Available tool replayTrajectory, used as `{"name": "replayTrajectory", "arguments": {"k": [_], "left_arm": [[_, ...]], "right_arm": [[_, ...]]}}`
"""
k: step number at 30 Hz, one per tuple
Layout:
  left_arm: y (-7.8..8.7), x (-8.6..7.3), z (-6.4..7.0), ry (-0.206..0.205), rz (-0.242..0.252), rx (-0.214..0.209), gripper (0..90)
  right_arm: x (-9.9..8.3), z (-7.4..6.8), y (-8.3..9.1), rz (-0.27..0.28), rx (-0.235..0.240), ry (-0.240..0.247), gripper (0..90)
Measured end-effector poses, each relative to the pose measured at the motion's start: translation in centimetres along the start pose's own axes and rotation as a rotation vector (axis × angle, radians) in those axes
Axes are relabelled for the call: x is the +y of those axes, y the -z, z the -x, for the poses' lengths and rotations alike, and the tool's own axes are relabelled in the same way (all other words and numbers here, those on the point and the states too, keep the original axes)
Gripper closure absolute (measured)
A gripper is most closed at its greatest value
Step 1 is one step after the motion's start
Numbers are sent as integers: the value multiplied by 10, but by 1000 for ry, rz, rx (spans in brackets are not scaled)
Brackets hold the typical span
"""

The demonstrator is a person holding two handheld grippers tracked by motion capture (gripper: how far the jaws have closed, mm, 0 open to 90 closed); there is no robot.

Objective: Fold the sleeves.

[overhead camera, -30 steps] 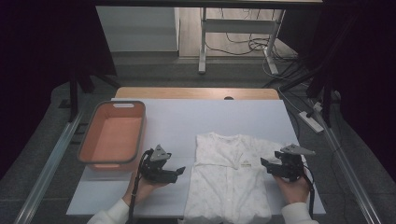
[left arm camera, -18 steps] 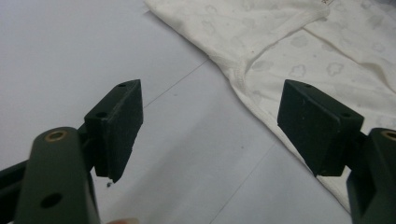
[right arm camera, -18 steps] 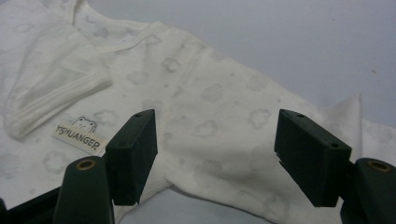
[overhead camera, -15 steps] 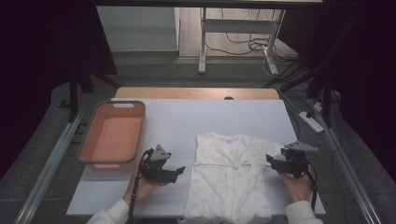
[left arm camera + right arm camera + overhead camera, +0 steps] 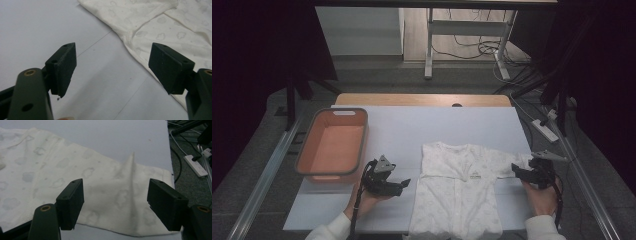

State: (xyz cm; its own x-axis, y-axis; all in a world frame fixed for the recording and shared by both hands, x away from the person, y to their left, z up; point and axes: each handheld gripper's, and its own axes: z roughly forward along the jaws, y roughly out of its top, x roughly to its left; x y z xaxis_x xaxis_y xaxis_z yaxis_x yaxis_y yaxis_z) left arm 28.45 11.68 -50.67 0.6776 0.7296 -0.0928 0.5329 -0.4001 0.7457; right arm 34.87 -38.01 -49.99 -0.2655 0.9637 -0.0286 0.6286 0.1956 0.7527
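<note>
The garment (image 5: 459,192), a pale baby top with a faint cloud print, lies flat on the counter (image 5: 412,130), front up, toward the near edge and right of centre. The right gripper (image 5: 524,172) sits at its right sleeve (image 5: 117,195), jaws spread wide with the sleeve cloth between them and a small ridge of fabric standing up near the cuff. The left gripper (image 5: 399,184) rests on bare counter at about 9 o'clock from the garment, jaws also spread, the hem edge (image 5: 140,50) just beside its right jaw but not between them.

The step in hand looks like taking the sleeve to fold it inward. To do it well, the right jaws should come down low and close on the cuff end, catching both layers at the raised ridge, then carry it toward 9 o'clock across the chest without dragging the body. The left could pin the side seam to keep things from sliding.

The counter is covered with a smooth white sheet, with a wooden strip at 12 o'clock. An orange bin (image 5: 334,147) stands at 10 o'clock from the garment, empty. Beyond are a grey floor, a desk frame, cables and a power strip (image 5: 546,129).
</note>
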Motion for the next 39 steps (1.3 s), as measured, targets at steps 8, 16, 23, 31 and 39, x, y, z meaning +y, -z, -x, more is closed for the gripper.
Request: {"name": "replayTrajectory", "arguments": {"k": [8,16,23,31,39], "left_arm": [[-1,0,1,-7,-5,-2,229],[-2,0,1,-7,-7,-3,229],[-3,0,1,-11,-12,-2,229],[-2,0,0,-3,-3,4,229],[-1,0,0,-5,-3,6,229]], "right_arm": [[-1,9,0,-4,-22,-29,308],[-1,12,-6,-19,-15,-44,353],[0,13,-17,-59,-2,-33,569],[3,13,-18,-68,34,12,883],[7,8,-8,-24,36,32,890]]}}
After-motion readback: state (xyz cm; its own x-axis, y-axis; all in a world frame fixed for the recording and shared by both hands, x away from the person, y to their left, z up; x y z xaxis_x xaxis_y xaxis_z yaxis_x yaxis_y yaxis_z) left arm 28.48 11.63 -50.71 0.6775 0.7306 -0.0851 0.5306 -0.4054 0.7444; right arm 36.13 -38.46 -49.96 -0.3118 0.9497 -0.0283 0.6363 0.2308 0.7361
